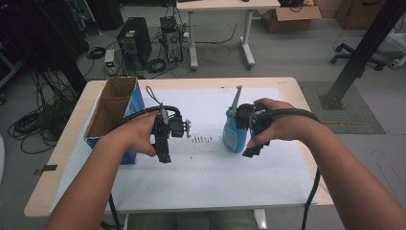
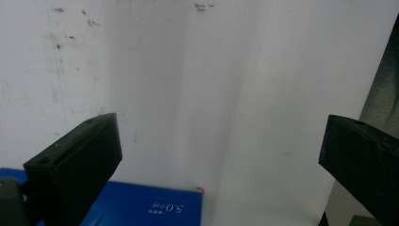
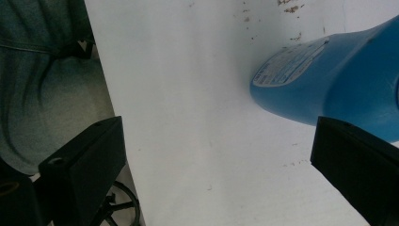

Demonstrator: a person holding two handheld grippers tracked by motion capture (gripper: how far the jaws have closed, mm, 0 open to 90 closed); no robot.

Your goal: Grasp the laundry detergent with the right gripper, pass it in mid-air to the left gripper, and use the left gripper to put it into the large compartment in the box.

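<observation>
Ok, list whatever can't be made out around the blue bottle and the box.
- Blue bottle: high view, right side hidden by the right gripper; label too small and blurred to read in the right gripper view.
- Cardboard box: high view, bottom lost in shadow.
- Box print: left gripper view, cut off by the bottom edge.

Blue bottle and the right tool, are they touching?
Cannot tell: in the right gripper view the blue bottle runs behind one black jaw of the right tool, hiding any gap.

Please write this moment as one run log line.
left claw: open, empty | right claw: open, beside blue bottle | box: left
</observation>
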